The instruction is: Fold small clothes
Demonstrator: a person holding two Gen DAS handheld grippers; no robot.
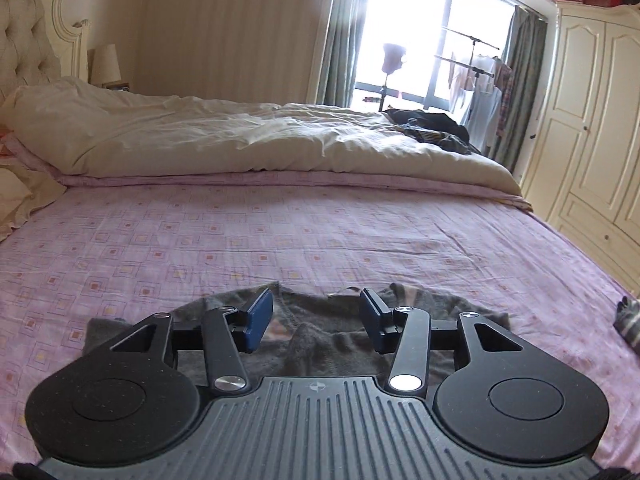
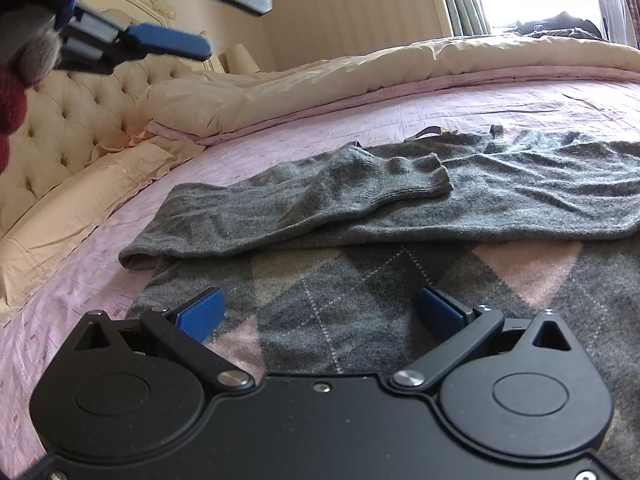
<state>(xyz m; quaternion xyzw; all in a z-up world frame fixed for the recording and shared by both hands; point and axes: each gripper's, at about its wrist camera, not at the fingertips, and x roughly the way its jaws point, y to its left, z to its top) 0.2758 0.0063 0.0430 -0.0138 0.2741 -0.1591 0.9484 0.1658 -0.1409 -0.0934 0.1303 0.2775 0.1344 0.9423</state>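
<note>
A grey sweater (image 2: 520, 184) with a pink-and-grey argyle front lies flat on the pink bedsheet (image 2: 360, 120). One plain grey sleeve (image 2: 304, 196) is folded across its body. My right gripper (image 2: 320, 304) hovers low over the argyle part, open, with nothing between its blue pads (image 2: 200, 316). The left gripper (image 2: 236, 28) hangs in the air at the top left of the right wrist view, open and empty. In its own view the left gripper (image 1: 316, 312) points over the sweater (image 1: 320, 340), which its body partly hides.
A cream duvet (image 1: 240, 140) is bunched along the far side of the bed, with dark clothes (image 1: 432, 126) on it. A tufted headboard (image 2: 80, 120) and pillow (image 2: 80, 208) are at the left. A wardrobe (image 1: 592, 120) stands at the right. A striped cloth (image 1: 630, 320) shows at the right edge.
</note>
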